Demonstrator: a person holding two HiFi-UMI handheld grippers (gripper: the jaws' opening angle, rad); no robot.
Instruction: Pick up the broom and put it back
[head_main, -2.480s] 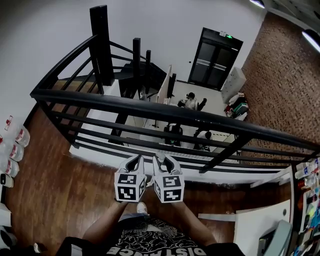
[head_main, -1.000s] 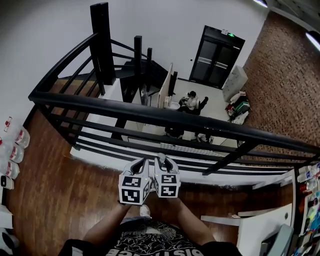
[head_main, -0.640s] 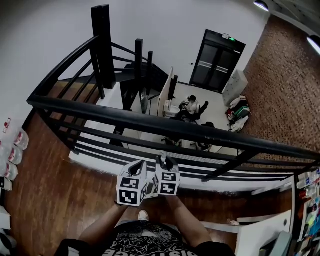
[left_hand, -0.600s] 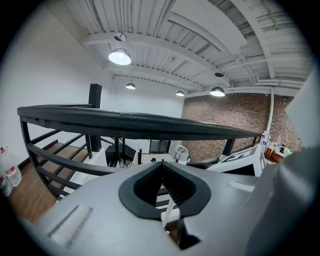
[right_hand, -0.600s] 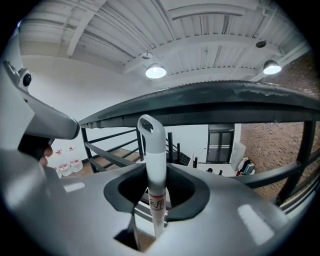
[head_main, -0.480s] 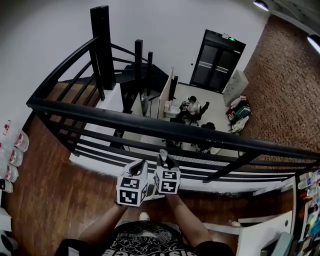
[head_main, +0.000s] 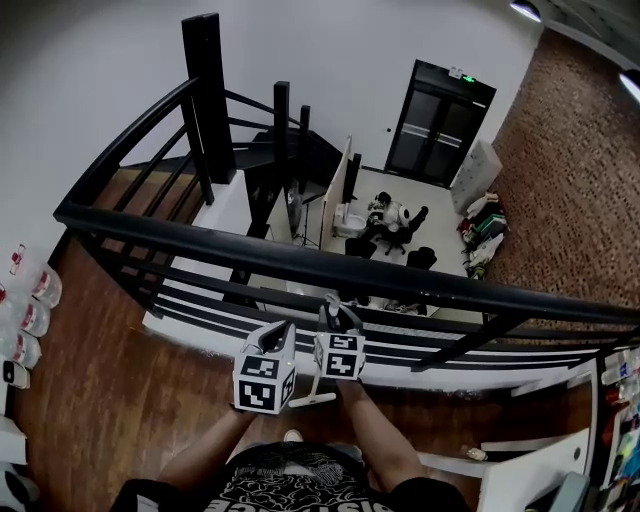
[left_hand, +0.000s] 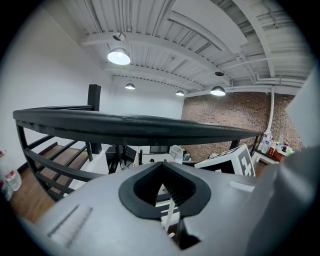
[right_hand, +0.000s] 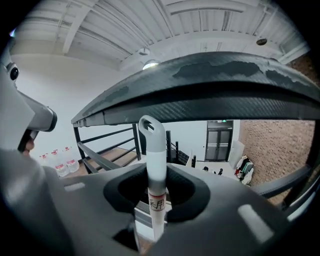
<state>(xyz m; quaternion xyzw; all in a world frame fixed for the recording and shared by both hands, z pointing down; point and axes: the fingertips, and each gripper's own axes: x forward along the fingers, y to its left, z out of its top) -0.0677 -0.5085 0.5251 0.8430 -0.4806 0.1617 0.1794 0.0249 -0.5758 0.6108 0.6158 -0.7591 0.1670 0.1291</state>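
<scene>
In the right gripper view the broom is clamped upright by its white handle in the right gripper, its looped top close under the railing. The left gripper is held just beside, jaws together on nothing. The broom's head is carried near the floor's open edge. Should the handle be knocked against the rail, the grip could be loosened and the broom dropped between the bars to the level below.
</scene>
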